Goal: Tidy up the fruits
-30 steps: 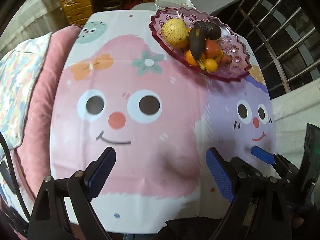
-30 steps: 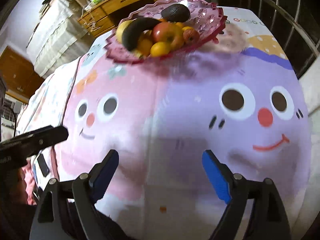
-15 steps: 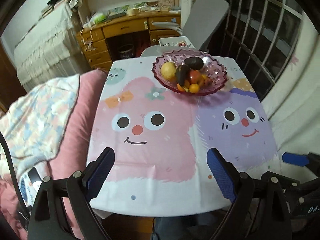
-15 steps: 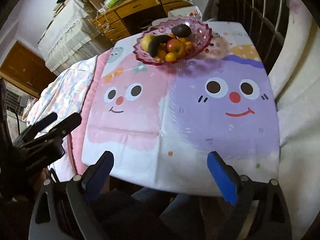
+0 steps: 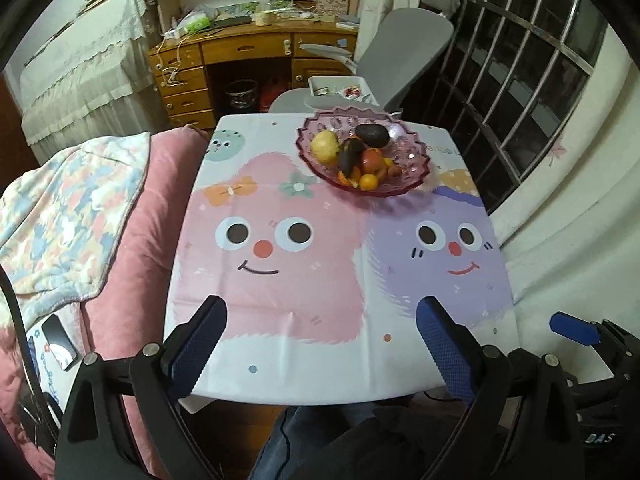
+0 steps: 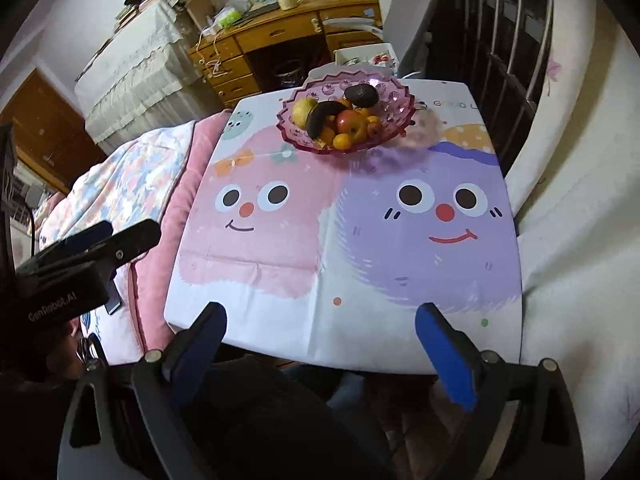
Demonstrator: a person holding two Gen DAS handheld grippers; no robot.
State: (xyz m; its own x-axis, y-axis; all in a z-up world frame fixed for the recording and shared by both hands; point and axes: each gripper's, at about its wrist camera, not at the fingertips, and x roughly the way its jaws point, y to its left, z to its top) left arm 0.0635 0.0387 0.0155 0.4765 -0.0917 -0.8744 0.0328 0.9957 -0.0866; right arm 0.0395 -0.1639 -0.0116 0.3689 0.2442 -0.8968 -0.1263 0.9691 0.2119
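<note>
One scalloped pink glass bowl [image 5: 404, 184] of smooth, rounded fruits [image 5: 370, 160].

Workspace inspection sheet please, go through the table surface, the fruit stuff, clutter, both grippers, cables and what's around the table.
Surface: table under a cartoon-face cloth, pink and purple, bare except for the bowl.
Job's things: pink bowl at the far edge holds all the fruit: yellow pear, avocado, dark banana, red apple, small oranges.
Clutter: nothing seen on the table.
Grippers: left gripper and right gripper both open, empty, above the near edge; jaws have just been opening.
Cables: black cable at the left.
Surroundings: pink bedding at the left, wooden desk, grey chair, barred window.
</note>
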